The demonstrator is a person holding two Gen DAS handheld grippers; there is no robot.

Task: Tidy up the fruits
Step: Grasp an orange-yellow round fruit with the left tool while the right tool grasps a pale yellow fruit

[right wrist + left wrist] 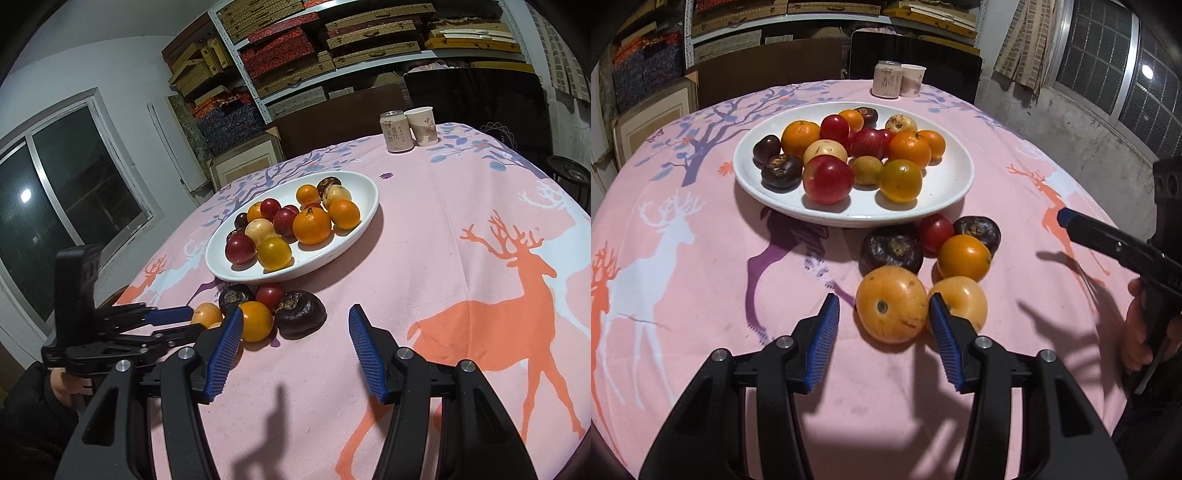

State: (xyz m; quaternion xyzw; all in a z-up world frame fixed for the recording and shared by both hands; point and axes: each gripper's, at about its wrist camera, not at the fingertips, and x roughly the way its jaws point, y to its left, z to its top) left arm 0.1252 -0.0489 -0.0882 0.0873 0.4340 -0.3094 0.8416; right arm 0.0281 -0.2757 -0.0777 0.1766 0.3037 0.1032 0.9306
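A white oval plate (942,199) (364,192) holds several oranges, red, yellow and dark fruits. On the pink cloth in front of it lie loose fruits: two dark ones (892,251) (301,314), a red one (934,232), a yellow-orange one (964,258) (256,321) and two pale orange ones (892,304) (964,302). My left gripper (884,302) straddles the nearer pale orange fruit. Its right pad is at the fruit and its left pad stands apart, so it is open. My right gripper (295,313) (1065,218) is open just short of the dark fruit, holding nothing.
A drink can (886,79) (396,133) and a paper cup (913,79) (423,125) stand at the table's far edge, with a dark chair back (916,55) behind them. A person's hand (1141,332) holds the right gripper. Shelves of boxes line the back wall.
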